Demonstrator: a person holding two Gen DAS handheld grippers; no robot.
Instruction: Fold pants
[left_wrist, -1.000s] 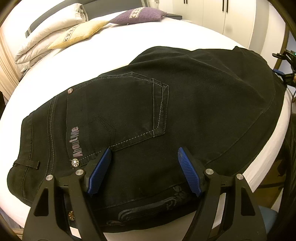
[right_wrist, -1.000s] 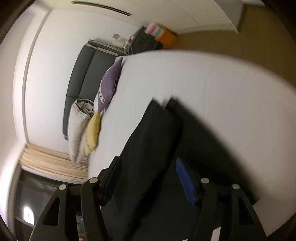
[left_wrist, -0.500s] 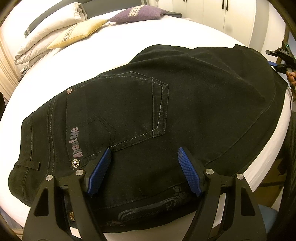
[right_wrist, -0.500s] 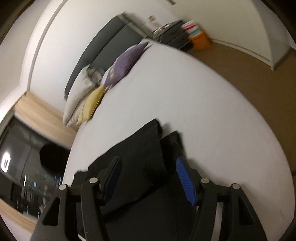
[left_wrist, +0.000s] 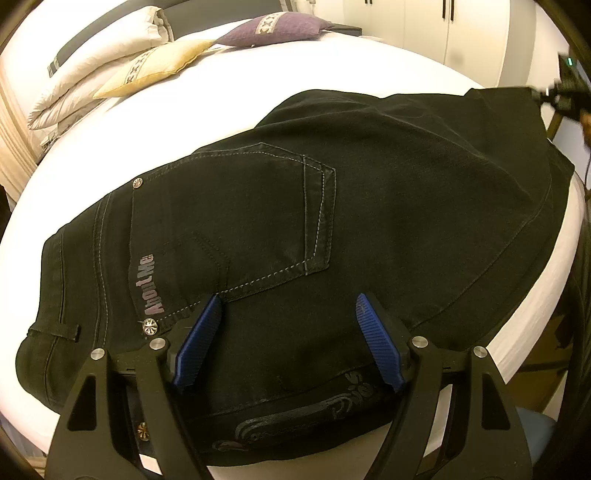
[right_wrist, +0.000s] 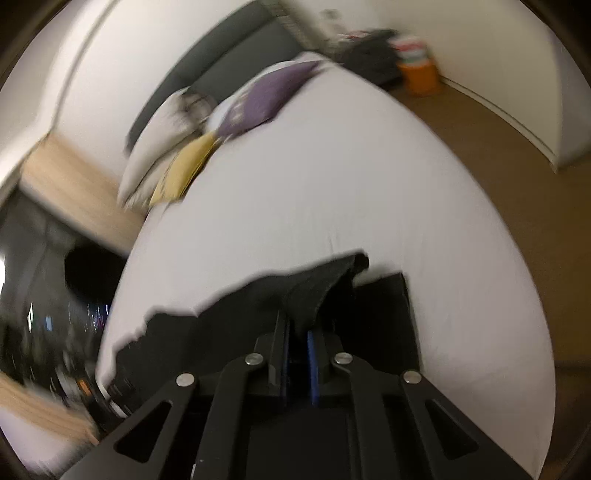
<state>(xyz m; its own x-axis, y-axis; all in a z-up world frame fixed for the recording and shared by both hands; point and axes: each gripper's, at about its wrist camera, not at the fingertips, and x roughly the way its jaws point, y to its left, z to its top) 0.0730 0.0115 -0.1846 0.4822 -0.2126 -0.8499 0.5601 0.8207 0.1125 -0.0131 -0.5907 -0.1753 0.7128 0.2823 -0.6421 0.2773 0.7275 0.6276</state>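
Black pants (left_wrist: 369, 192), spread on the bed (left_wrist: 229, 110): my right gripper (right_wrist: 297, 354) has just closed its jaws on the leg hem, a fold ready to carry, while my left gripper (left_wrist: 288, 339) hovers open-jawed over the seat.

Warm, yellowish indoor light, bright on the white bed (left_wrist: 229, 122) in the left wrist view, which is sharp, with black pants (left_wrist: 406, 206) swallowing detail. The right wrist view is dimmer and smeared by motion blur (worst toward nine o'clock). Both bulge fisheye-fashion, with dark vignetted corners and curved edges
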